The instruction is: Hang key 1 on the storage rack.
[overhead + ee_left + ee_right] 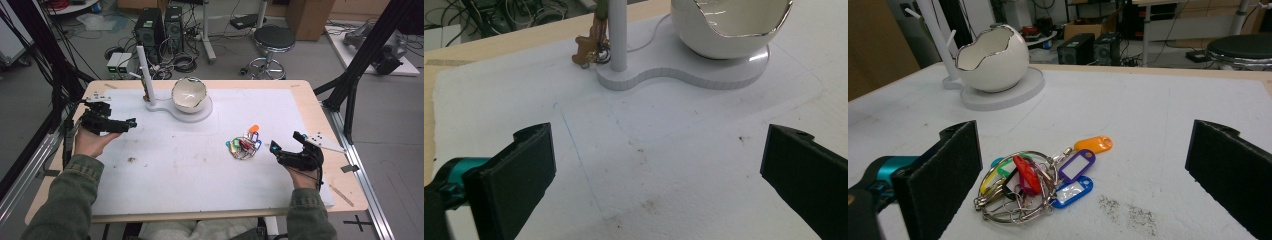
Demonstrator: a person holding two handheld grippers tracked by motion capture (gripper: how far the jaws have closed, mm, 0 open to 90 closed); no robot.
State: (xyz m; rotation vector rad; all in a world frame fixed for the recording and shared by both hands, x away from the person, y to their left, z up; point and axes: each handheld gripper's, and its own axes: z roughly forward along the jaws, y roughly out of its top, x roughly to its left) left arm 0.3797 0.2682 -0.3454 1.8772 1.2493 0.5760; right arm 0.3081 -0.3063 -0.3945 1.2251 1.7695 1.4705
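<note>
**Keys wait just ahead of the right gripper**

On the table point(310, 95) lies one white mat point(200, 165), and at its far side stands one white stand point(192, 111) with a single upright post point(143, 70) and one egg-shaped bowl point(189, 94) with a jagged silver rim. A small brown charm point(584, 50) hangs at the foot of the post.

Two grippers are held by two hands. The left gripper point(131, 122) hovers at the mat's left edge, well apart from everything, jaws spread wide with nothing between them. The right gripper point(274, 147) sits near the mat's right side, jaws likewise released and empty.

One key bunch point(244, 145) lies on the mat just ahead of the right gripper, between it and the bowl. In the right gripper view I count about six coloured tags point(1077, 165) — orange, purple, blue, red, green, yellow — on tangled metal rings point(1018, 210); more may be hidden.

Judging by this, the step is the approach for a pick-up. It would go best by lowering the right jaws astride the dense ring cluster rather than a loose tag, so the bunch lifts whole instead of swinging or slipping free.
</note>
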